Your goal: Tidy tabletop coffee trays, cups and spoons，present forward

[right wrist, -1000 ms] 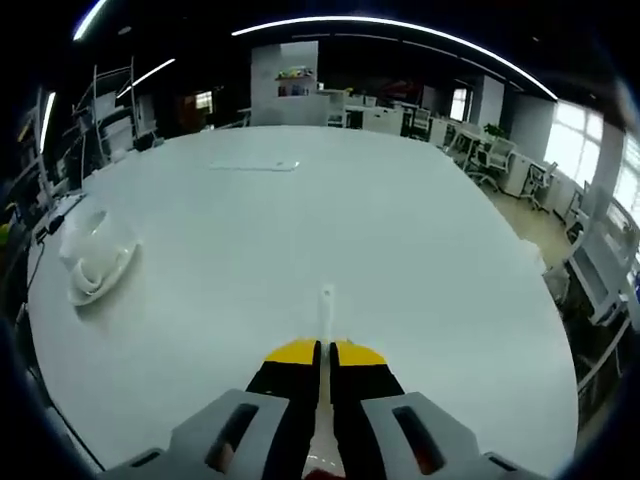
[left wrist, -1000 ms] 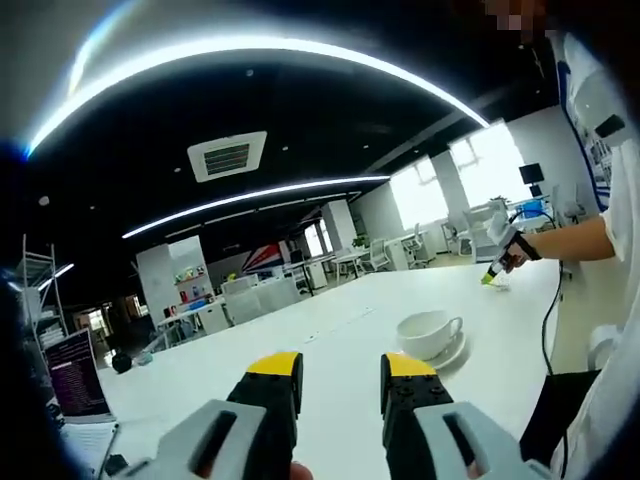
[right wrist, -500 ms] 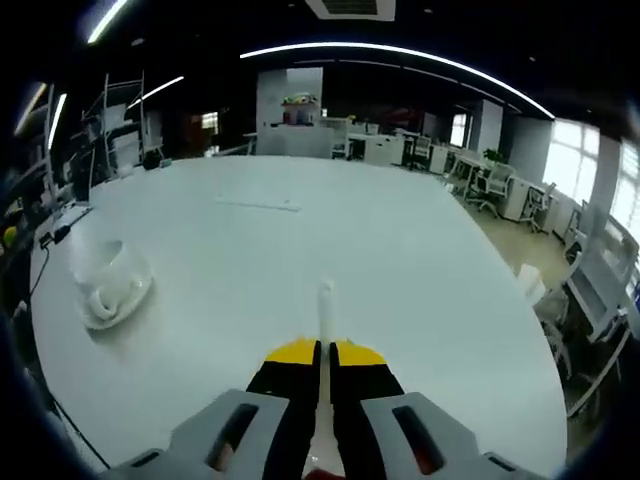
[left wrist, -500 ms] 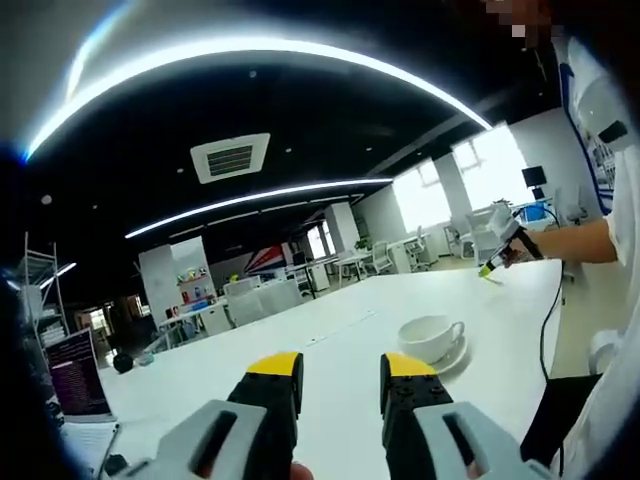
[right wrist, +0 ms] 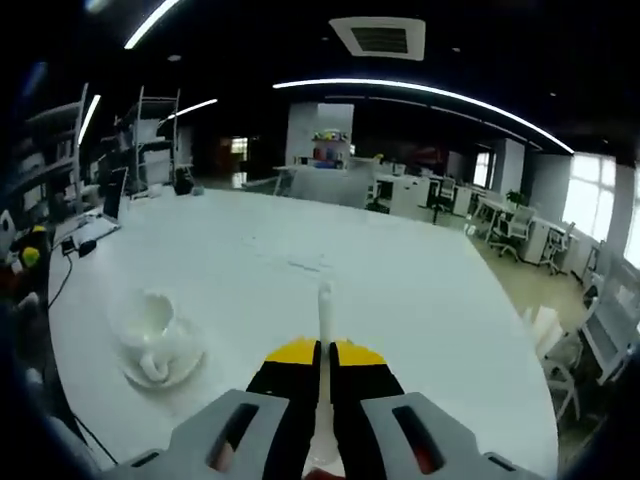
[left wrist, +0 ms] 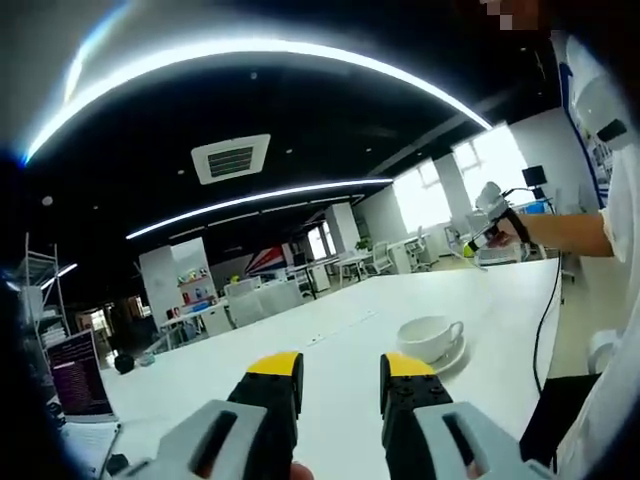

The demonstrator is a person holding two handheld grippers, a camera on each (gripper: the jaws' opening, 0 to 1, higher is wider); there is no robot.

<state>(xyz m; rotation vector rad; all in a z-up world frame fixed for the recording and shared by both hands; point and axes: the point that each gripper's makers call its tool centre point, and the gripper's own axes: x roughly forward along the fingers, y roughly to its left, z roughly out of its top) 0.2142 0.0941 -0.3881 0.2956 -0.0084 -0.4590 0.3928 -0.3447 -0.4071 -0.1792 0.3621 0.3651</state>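
Left gripper view: left gripper (left wrist: pixel 342 372) at bottom centre, jaws apart, nothing between them. White cup (left wrist: pixel 430 333) on its saucer (left wrist: pixel 450 356) at centre right, on the white table (left wrist: pixel 330 345). Right gripper view: cup at lower left; right gripper (right wrist: pixel 325 358), bottom centre, jaws pinched on a white spoon (right wrist: pixel 325 318) pointing up-frame.

Open-plan office, dark ceiling. Long curved white LED light strips (left wrist: pixel 250 52) run overhead, with a square white ceiling air vent (left wrist: pixel 230 158) under the big arc. Large round white tabletop (right wrist: pixel 400 300) as landmark: bright windows (left wrist: pixel 480 165) beyond its far right side, white desks and office chairs (right wrist: pixel 515 228) behind it, metal shelving rack (right wrist: pixel 150 135) to its left, open laptop with lit screen (left wrist: pixel 78 375) near its left edge.
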